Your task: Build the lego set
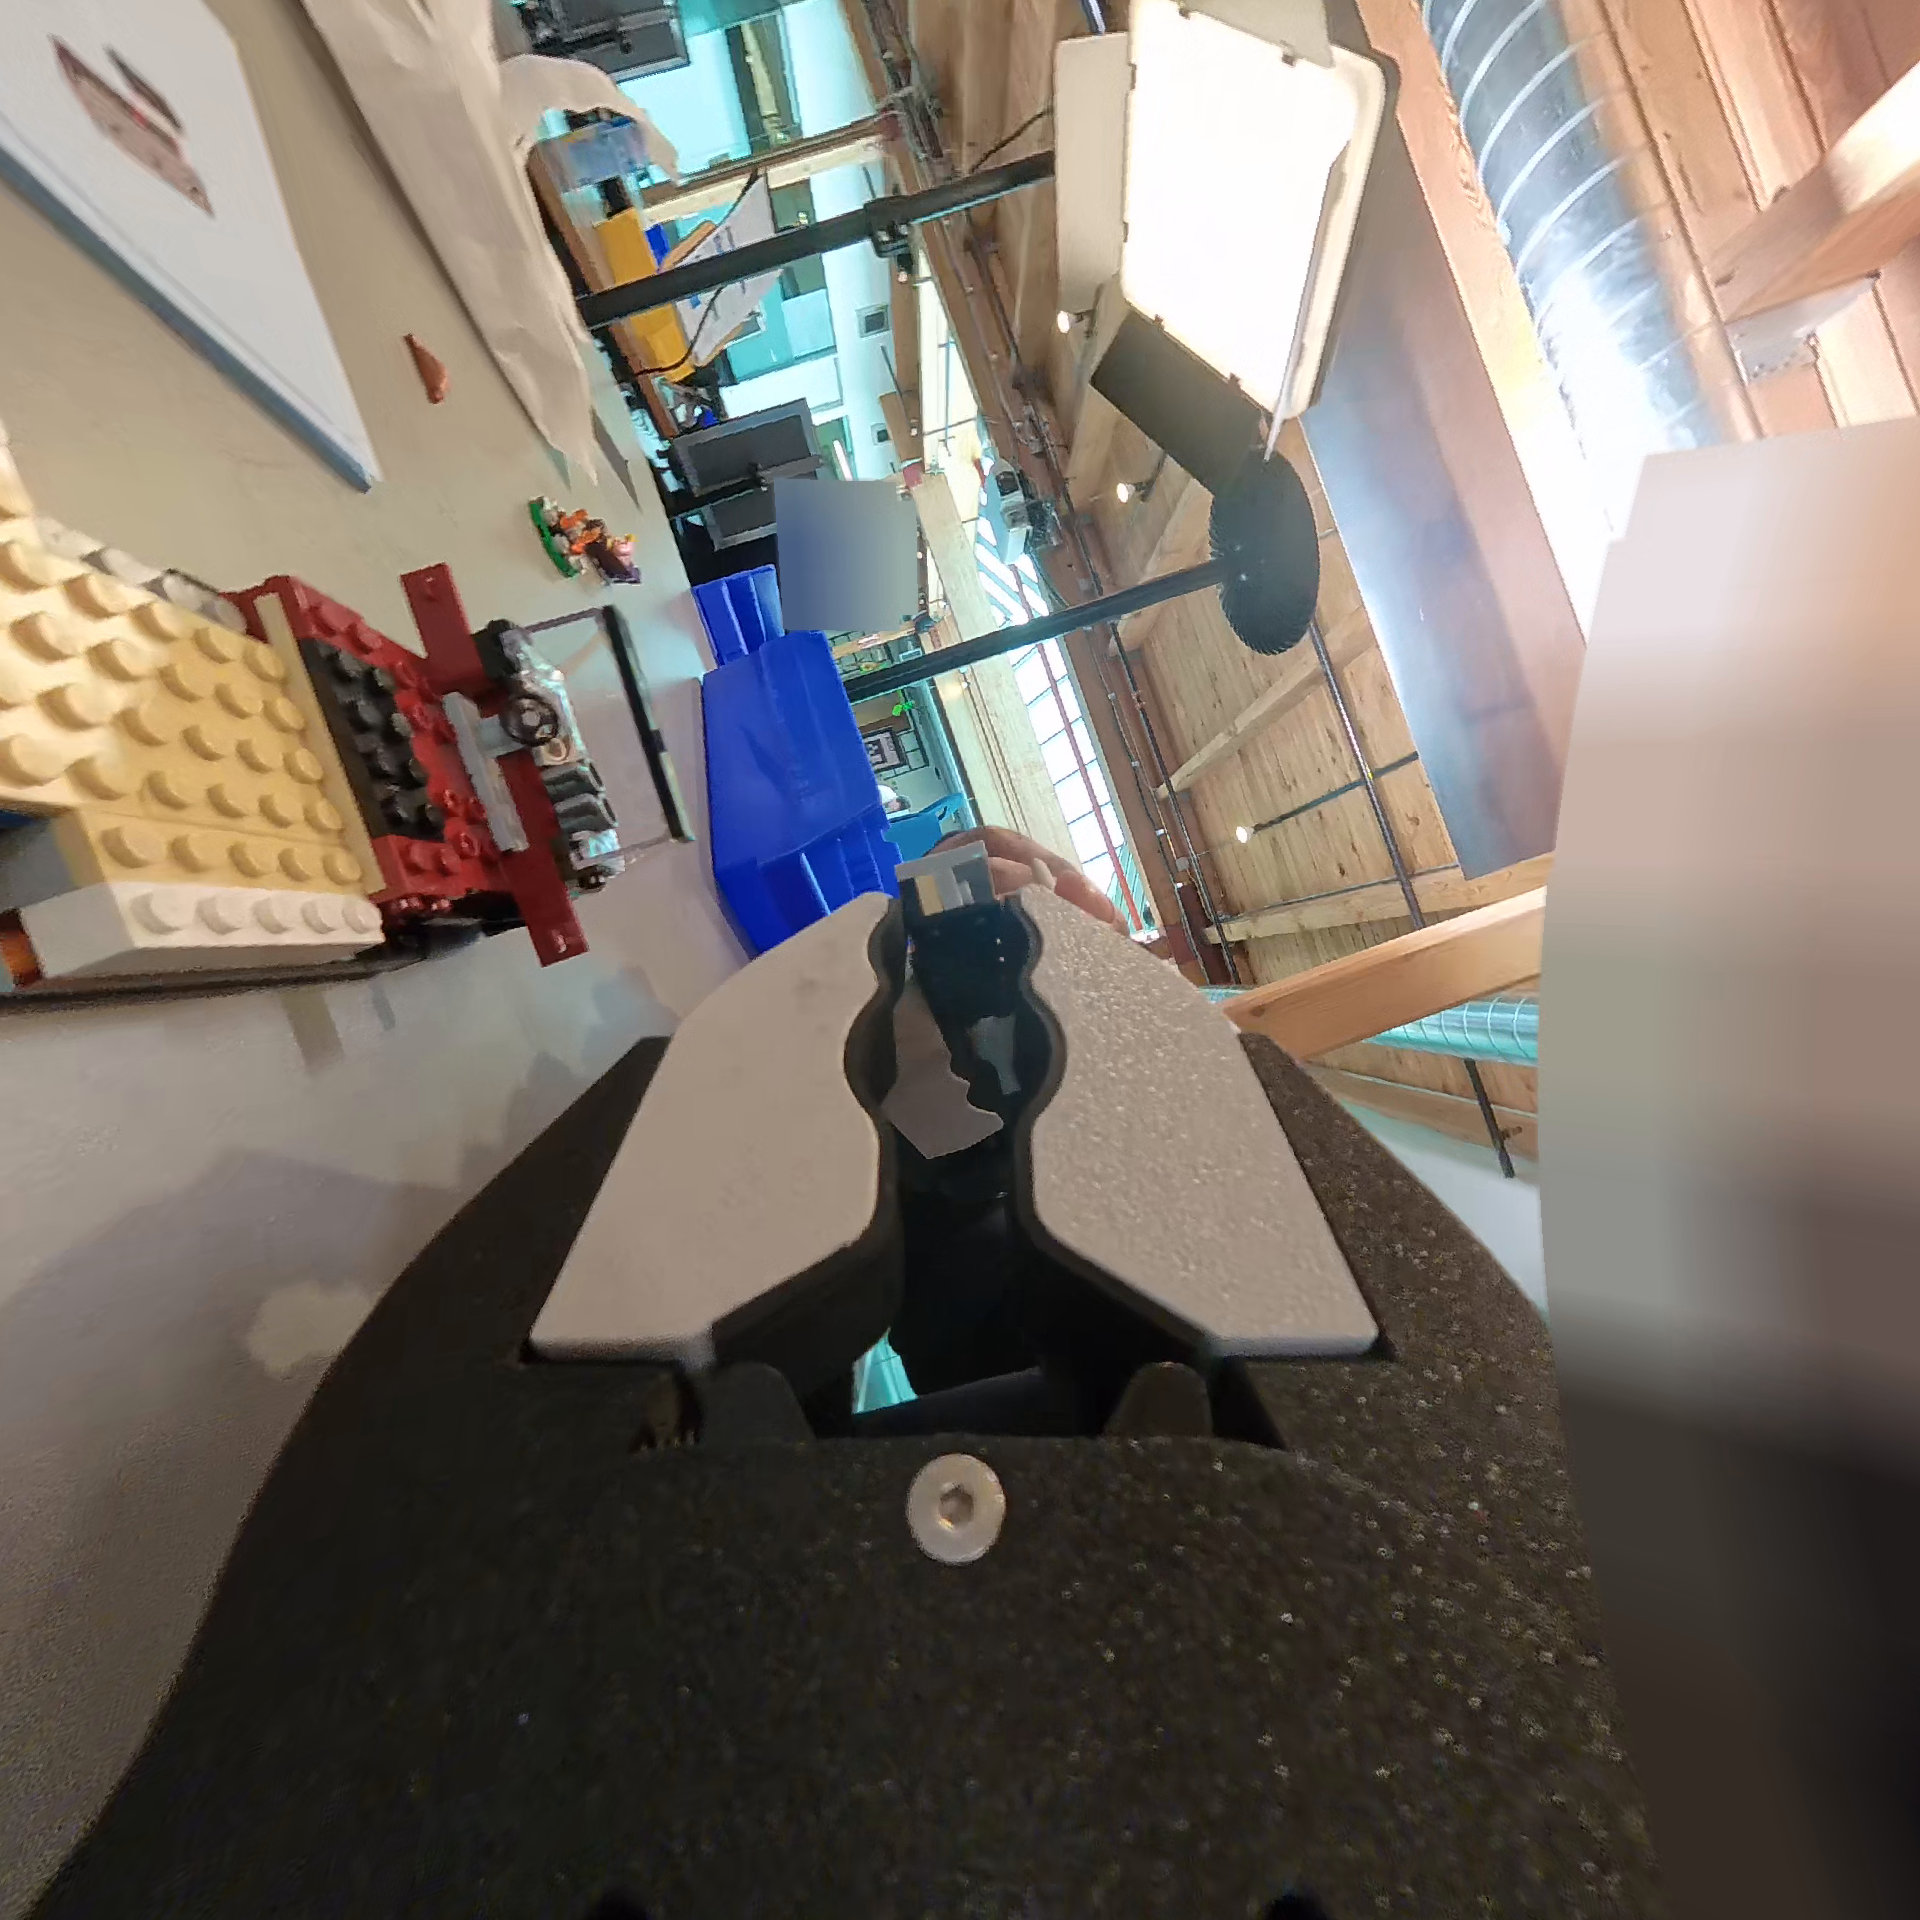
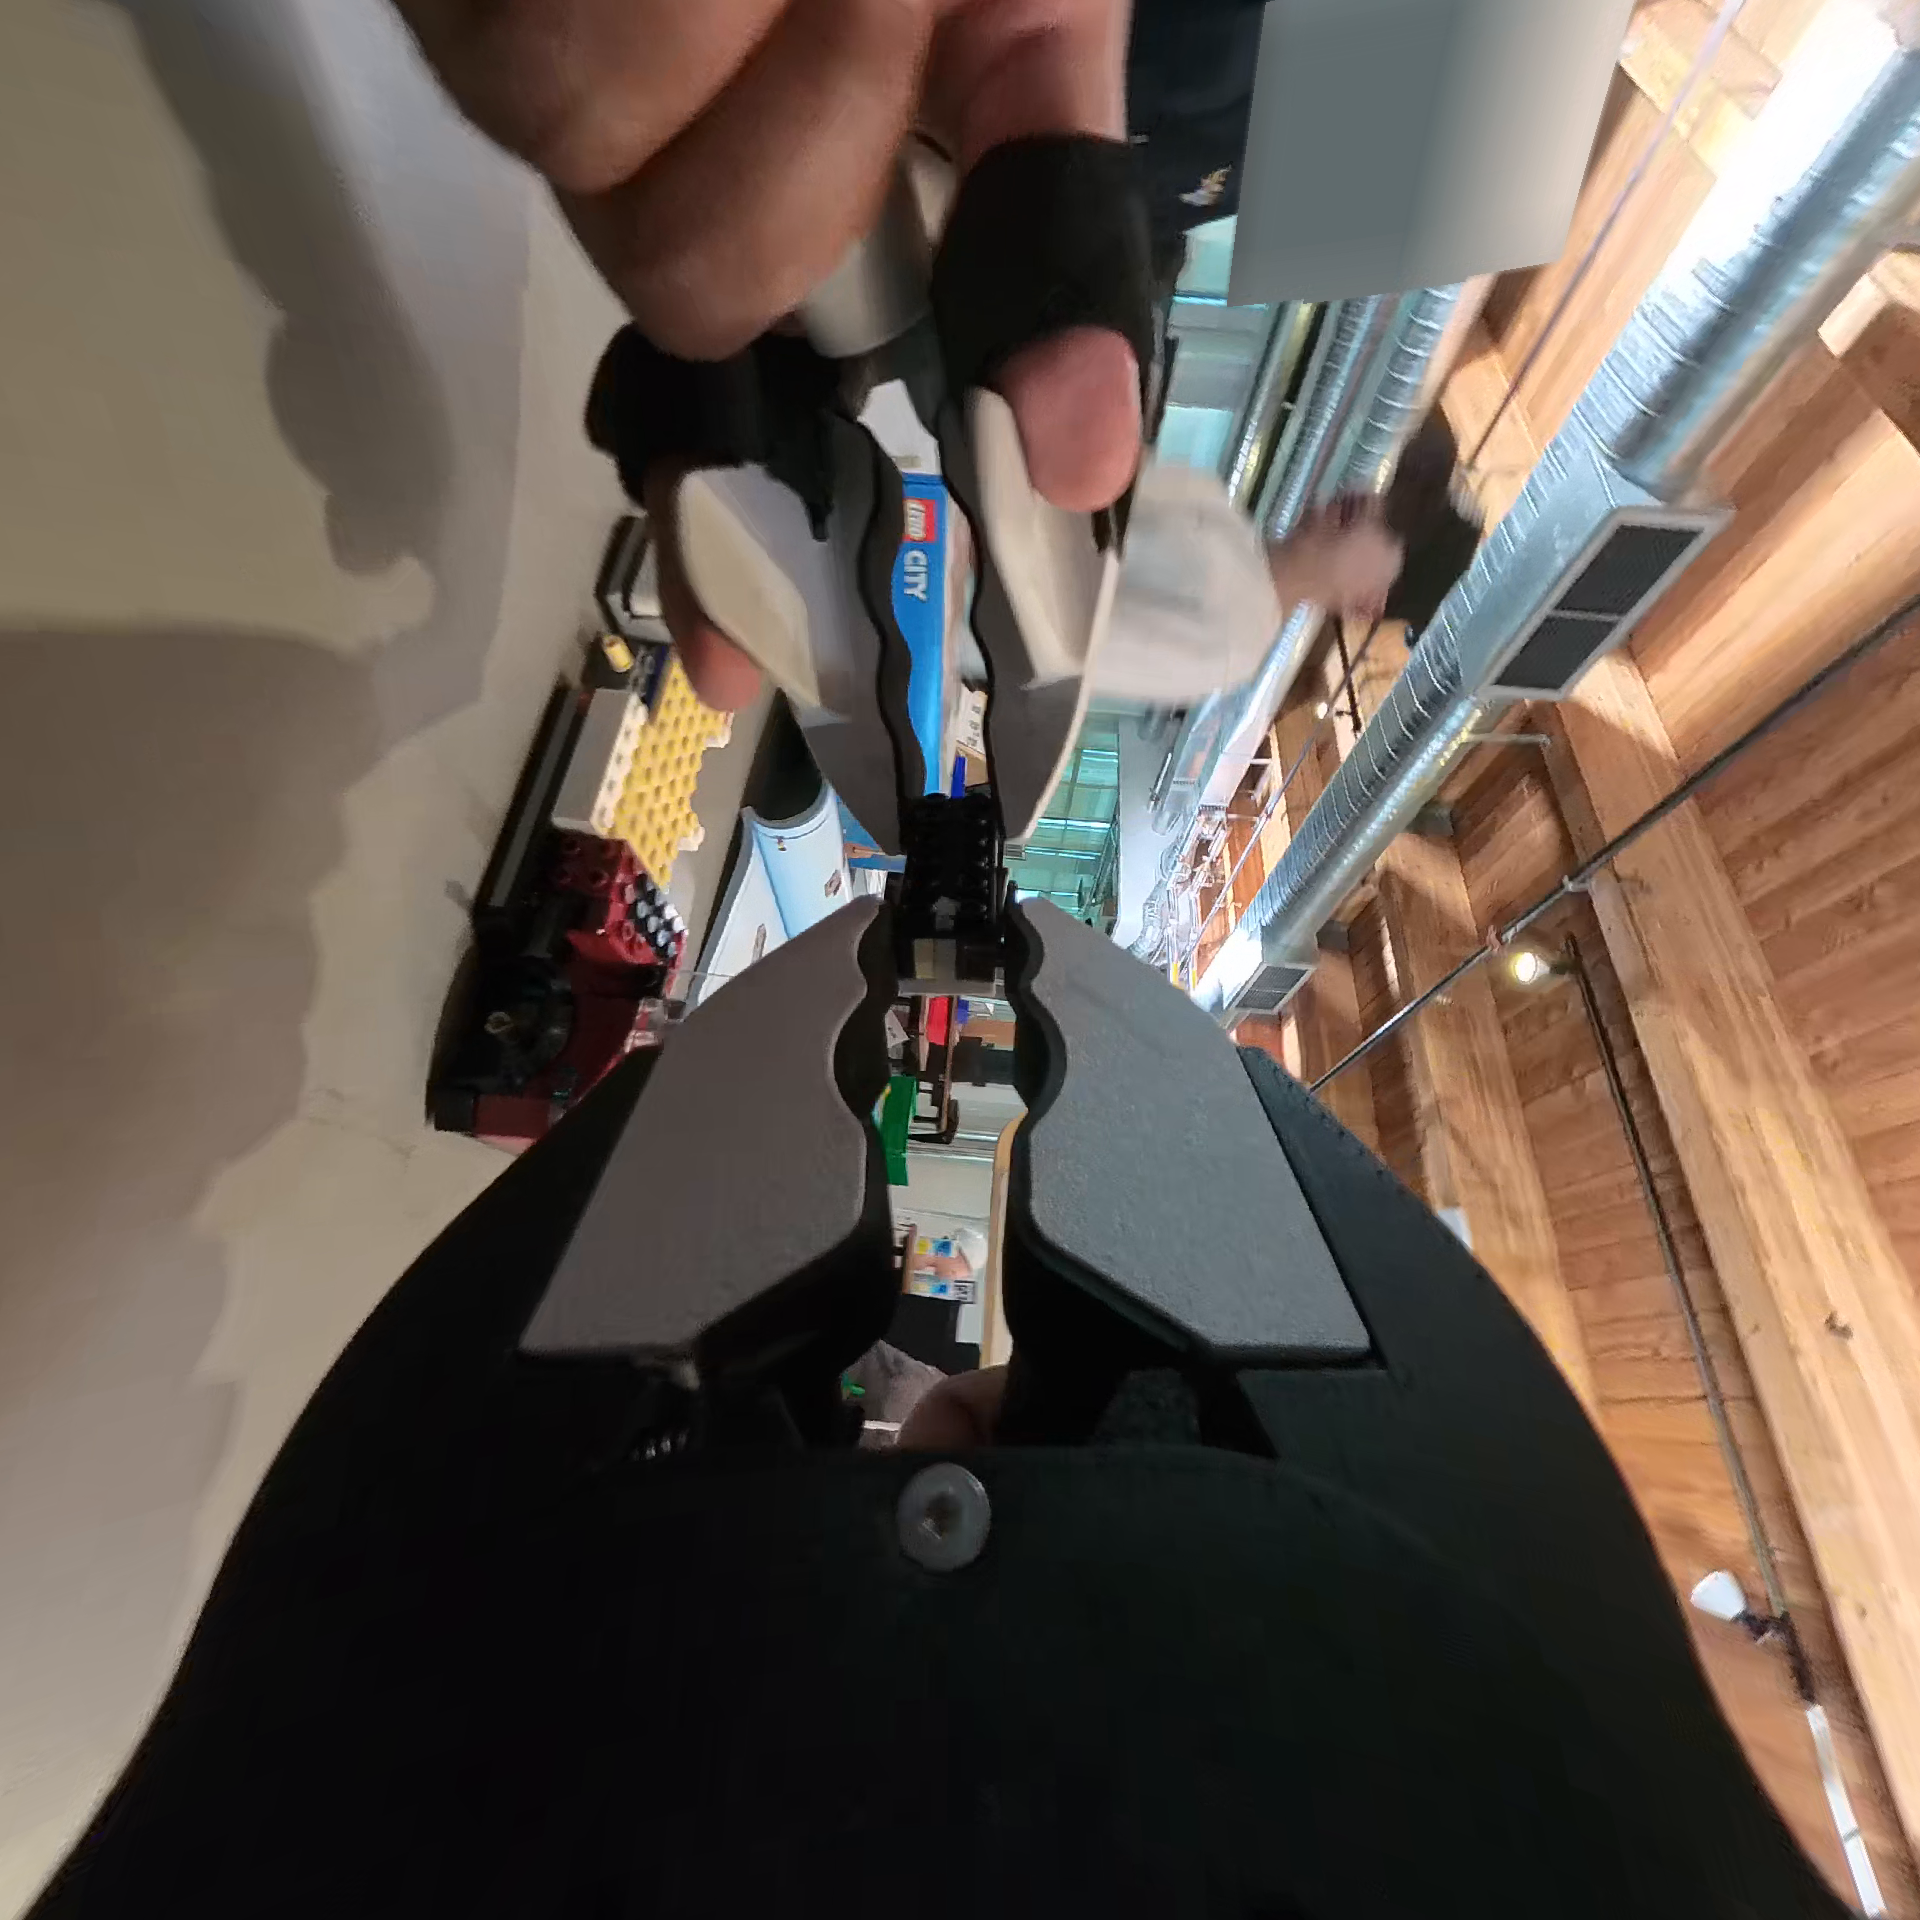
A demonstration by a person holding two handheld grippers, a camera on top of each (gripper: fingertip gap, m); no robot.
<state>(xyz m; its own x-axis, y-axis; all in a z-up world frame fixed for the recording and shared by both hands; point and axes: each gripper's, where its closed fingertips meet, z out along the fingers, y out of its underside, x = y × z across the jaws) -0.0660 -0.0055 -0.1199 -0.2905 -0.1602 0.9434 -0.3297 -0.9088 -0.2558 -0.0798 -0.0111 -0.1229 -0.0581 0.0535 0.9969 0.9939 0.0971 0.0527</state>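
Left gripper (image 1: 951, 914): closed on a small black brick assembly (image 1: 961, 966) with a grey plate at its far end; both pads press its sides, and the piece sticks out past the fingertips.
Right gripper (image 2: 945, 940): closed on the same black brick assembly (image 2: 951, 883), taking the opposite end; pads bear on both flanks at the grey-plated end.
Facing tool: in the right wrist view the left gripper comes in from above with its fingers (image 2: 831, 665) on the studded end, a hand (image 2: 790, 156) in a black fingerless glove behind it.
Position of piece: off the table, suspended between the two grippers, tip to tip.
Nearby on table (image 1: 208, 1195): a red, black and tan brick model (image 1: 343, 769) to one side, well apart from the held piece; a blue plastic bin (image 1: 790, 790) beyond the left fingertips.
Further off: small figures (image 1: 582, 540) on a green base; a lone brown piece (image 1: 428, 369); a white sheet (image 1: 156, 208).
Step in hand (judgement): a two-handed hold, consistent with passing or re-gripping the piece.
Next move calls for (judgement): one tool must keep firm pressure while the other changes its hold, since the piece is small and each has only a short bite on it.
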